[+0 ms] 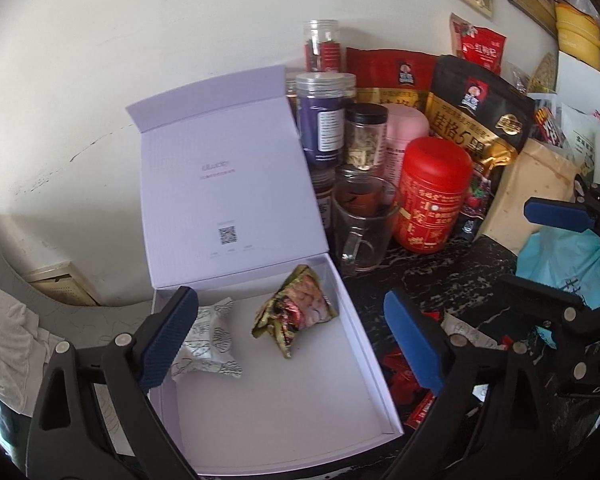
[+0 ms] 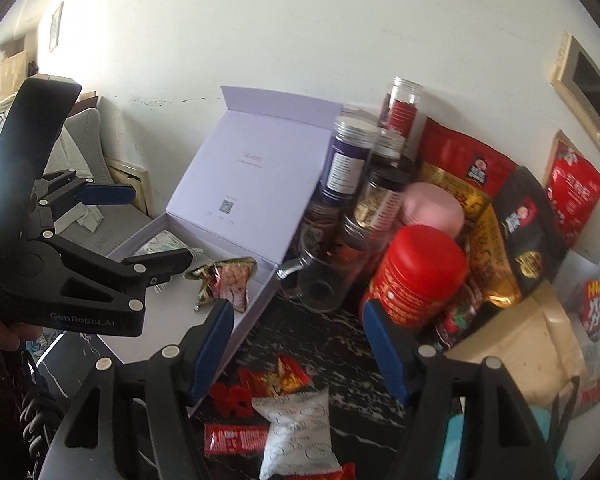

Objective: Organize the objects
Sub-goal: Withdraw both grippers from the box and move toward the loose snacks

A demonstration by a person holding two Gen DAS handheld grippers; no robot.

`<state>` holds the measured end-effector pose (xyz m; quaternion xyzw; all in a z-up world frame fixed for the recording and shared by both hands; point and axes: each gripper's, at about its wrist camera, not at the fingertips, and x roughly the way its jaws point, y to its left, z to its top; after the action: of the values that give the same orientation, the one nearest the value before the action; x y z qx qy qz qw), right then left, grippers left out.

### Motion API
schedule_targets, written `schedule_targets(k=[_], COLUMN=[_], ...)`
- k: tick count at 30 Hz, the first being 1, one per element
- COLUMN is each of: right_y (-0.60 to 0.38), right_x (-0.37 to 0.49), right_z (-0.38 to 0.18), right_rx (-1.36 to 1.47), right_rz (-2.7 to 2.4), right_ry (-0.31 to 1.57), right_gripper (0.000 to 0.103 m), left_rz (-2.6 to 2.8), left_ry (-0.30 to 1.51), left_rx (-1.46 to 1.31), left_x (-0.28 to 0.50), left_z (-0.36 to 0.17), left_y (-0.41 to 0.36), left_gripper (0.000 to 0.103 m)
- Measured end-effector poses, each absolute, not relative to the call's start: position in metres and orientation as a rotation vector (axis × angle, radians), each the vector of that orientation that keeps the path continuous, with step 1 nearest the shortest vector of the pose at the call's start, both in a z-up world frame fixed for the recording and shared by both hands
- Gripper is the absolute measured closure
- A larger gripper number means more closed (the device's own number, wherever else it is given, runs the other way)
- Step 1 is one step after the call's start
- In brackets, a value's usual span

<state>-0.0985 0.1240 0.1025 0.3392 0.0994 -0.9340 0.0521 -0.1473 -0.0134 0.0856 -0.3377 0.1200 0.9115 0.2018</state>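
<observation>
A lavender-white box lies with its lid raised toward the wall. Inside rest a white snack packet and a crumpled green-and-pink packet. My left gripper hovers open over the box with nothing between its fingers; the right wrist view shows it above the box. My right gripper is open over the dark marble counter beside the box, empty. Below it lie a white packet, a red-yellow packet and a red bar.
Against the wall right of the box stand a glass mug, a red tin, a pink canister, several jars and oat bags. A teal bag and a brown paper bag lie at the right.
</observation>
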Motion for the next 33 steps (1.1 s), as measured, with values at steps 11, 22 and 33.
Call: schedule_targets(k=[11, 22, 33], right_y=[0.158, 0.184, 0.2], right_x=[-0.062, -0.034, -0.019], right_z=[0.088, 0.07, 0.034], right_rx=[1.12, 1.204, 1.334], right_rz=[-2.907, -2.96, -2.923], right_ry=[0.203, 0.114, 0.037], right_gripper=[0.035, 0.035, 0.034], left_rz=[2.4, 2.31, 2.194], left_ry=[0.398, 0.482, 0.538], left_rx=[-0.925, -0.938, -1.01], left_x=[-0.121, -0.103, -0.098], left_z=[0.078, 0.06, 0.03], left_y=[0.03, 0.064, 0.093], left_gripper=[0.009, 0.009, 0.009])
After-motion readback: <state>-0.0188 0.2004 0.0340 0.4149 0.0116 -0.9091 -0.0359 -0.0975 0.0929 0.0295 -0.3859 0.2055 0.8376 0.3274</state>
